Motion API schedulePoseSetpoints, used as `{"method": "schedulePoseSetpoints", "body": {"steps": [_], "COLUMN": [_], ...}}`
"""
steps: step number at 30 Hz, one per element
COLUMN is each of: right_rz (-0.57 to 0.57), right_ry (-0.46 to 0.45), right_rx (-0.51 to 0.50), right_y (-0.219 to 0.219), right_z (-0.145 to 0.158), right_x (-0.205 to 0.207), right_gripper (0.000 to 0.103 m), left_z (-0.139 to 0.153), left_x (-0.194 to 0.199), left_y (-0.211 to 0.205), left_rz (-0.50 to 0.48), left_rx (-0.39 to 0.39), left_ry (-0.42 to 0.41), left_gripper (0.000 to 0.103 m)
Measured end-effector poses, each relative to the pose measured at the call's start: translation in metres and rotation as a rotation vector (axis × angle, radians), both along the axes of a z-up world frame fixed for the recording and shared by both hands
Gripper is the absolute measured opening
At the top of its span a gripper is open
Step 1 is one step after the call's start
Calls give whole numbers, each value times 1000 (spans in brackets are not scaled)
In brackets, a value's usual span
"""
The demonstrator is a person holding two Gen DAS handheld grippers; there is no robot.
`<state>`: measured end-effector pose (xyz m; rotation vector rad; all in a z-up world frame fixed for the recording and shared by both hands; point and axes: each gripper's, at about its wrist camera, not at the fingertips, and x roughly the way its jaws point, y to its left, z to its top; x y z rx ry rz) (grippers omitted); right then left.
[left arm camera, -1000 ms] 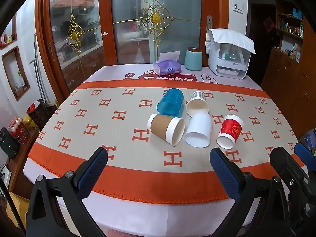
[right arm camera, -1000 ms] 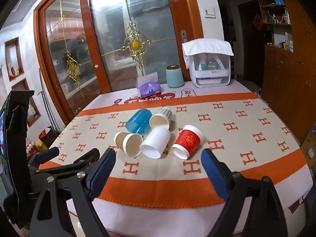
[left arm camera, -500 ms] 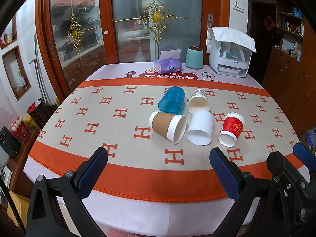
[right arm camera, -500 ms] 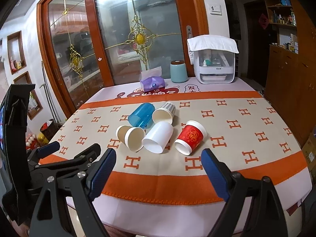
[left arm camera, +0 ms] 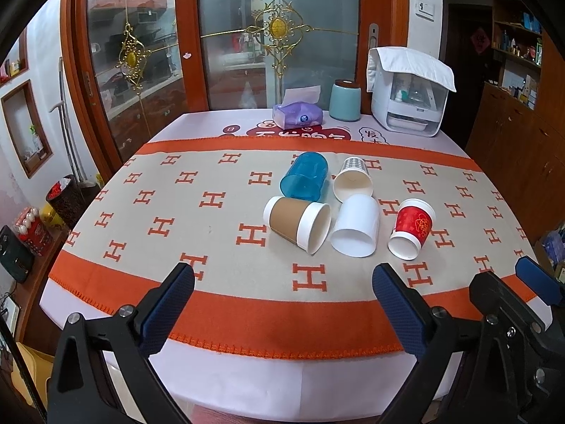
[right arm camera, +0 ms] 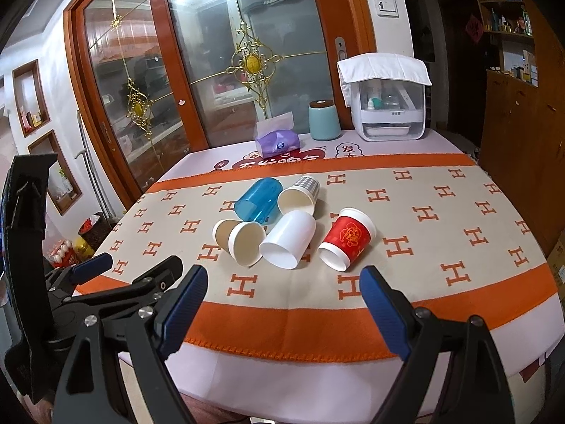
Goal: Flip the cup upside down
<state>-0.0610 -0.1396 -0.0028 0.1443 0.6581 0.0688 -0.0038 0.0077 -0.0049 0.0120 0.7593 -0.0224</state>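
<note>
Several cups lie on their sides in a cluster on the table: a brown paper cup (left arm camera: pixel 296 224) (right arm camera: pixel 238 238), a blue plastic cup (left arm camera: pixel 305 181) (right arm camera: pixel 259 199), a checked paper cup (left arm camera: pixel 353 183) (right arm camera: pixel 298 196), a white cup (left arm camera: pixel 356 226) (right arm camera: pixel 287 238) and a red paper cup (left arm camera: pixel 411 228) (right arm camera: pixel 348 238). My left gripper (left arm camera: pixel 282 288) is open and empty, near the table's front edge, short of the cups. My right gripper (right arm camera: pixel 284 288) is open and empty, also at the front edge. The left gripper shows at the lower left of the right wrist view (right arm camera: pixel 91 268).
The table wears a beige cloth with orange H marks and orange borders (left arm camera: pixel 247 314). At the back stand a purple tissue box (left arm camera: pixel 298 116), a teal canister (left arm camera: pixel 345 100) and a white appliance (left arm camera: pixel 409 106). Glass doors are behind; a wooden cabinet (right arm camera: pixel 519 130) is at right.
Both grippers have moved a little forward toward the table, so the cups look slightly nearer. The cups have not moved. Both grippers stay open.
</note>
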Motion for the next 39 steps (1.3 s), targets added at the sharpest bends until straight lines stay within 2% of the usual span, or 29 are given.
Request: {"method": "schedulePoseSetpoints", "body": {"steps": [39], "right_rz": [-6], "right_ry": [28], "right_rx": [-22], "right_y": [3], "right_z": [-1], "right_x": [3], "right_gripper": [87], "left_z": [-8], "left_x": [2], "left_y": [1], "left_rz": [22], "left_rx": [14], "left_ry": [2], "left_gripper": [100]}}
